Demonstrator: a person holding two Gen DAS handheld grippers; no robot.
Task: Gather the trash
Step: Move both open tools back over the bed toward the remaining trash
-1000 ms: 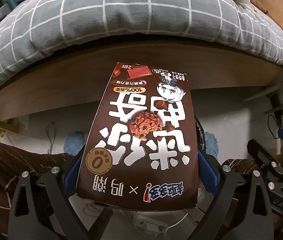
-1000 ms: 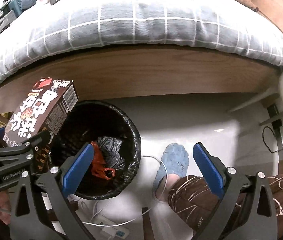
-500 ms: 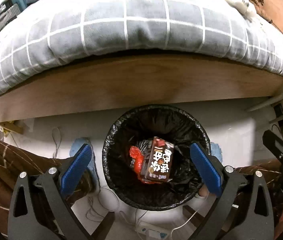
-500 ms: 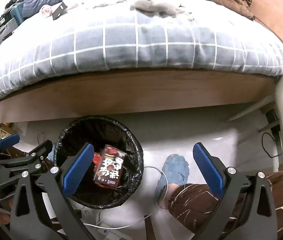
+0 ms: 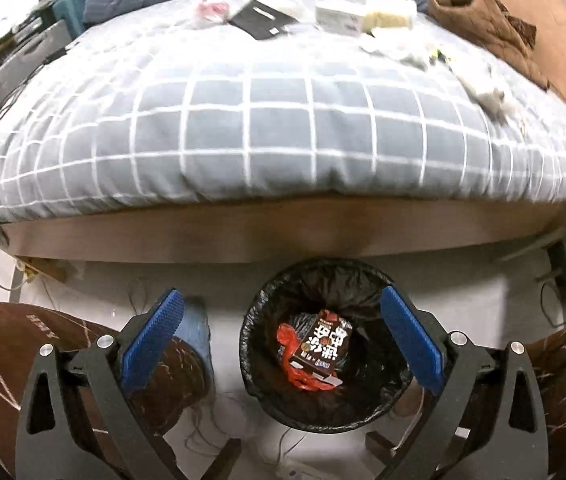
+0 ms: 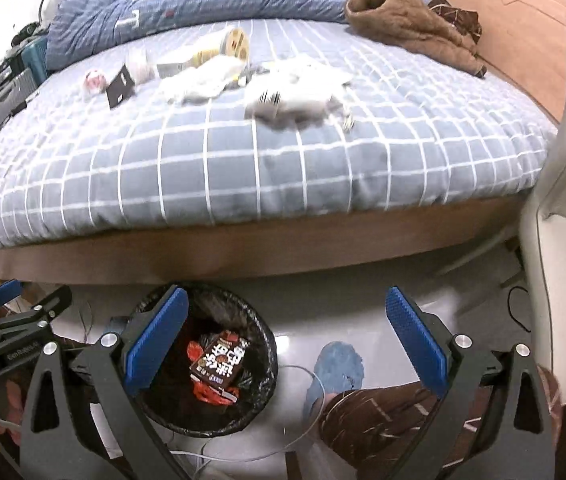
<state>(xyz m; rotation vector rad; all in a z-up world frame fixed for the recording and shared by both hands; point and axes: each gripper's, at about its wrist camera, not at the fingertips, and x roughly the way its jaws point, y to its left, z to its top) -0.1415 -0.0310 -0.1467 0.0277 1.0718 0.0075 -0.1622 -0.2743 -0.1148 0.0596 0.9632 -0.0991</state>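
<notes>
In the left wrist view, the left tool (image 5: 281, 338) is hanging wide open and empty above the bin (image 5: 325, 344), where the brown snack box (image 5: 321, 344) is lying on red wrappers. In the right wrist view, the right tool (image 6: 287, 340) is gaping empty too, facing the bed (image 6: 243, 168). More litter (image 6: 295, 100) is sitting there; reaching for it probably works best with a low, level approach, pinching one piece cleanly without catching the quilt.

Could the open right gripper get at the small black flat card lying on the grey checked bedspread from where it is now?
Probably yes: the right gripper is open and empty, and the black card lies exposed on the grey checked bedspread, nothing covering it, though it sits far across.
</notes>
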